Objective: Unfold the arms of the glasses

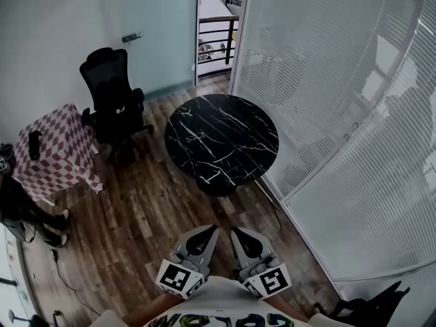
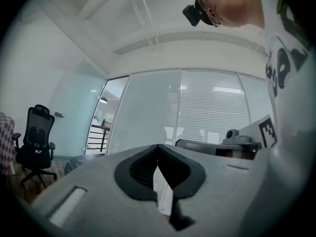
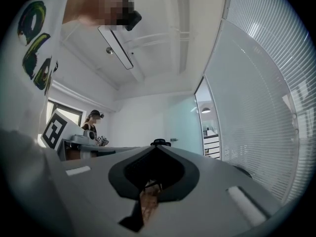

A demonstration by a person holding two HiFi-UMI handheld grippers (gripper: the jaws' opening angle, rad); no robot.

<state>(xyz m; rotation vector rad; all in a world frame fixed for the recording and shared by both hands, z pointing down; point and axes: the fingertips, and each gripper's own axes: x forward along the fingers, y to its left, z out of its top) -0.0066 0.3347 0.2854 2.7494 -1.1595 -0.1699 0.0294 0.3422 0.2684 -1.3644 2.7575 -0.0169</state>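
A round black marble table (image 1: 231, 125) stands ahead on the wood floor. On its left part lies a small thin object (image 1: 197, 136), too small to identify as the glasses. Both grippers are low in the head view, close to my body and well short of the table. My left gripper (image 1: 206, 231) is shut with nothing in it, its tips meeting in the left gripper view (image 2: 158, 148). Beside it my right gripper (image 1: 238, 231) is likewise shut and empty (image 3: 155, 149). Both point level into the room.
A black office chair (image 1: 112, 94) stands left of the table, and a checked-cloth table (image 1: 58, 148) further left. A curved glass wall with blinds (image 1: 327, 80) runs along the right. An open doorway (image 1: 214, 26) is behind. A person (image 3: 94, 123) stands in the distance.
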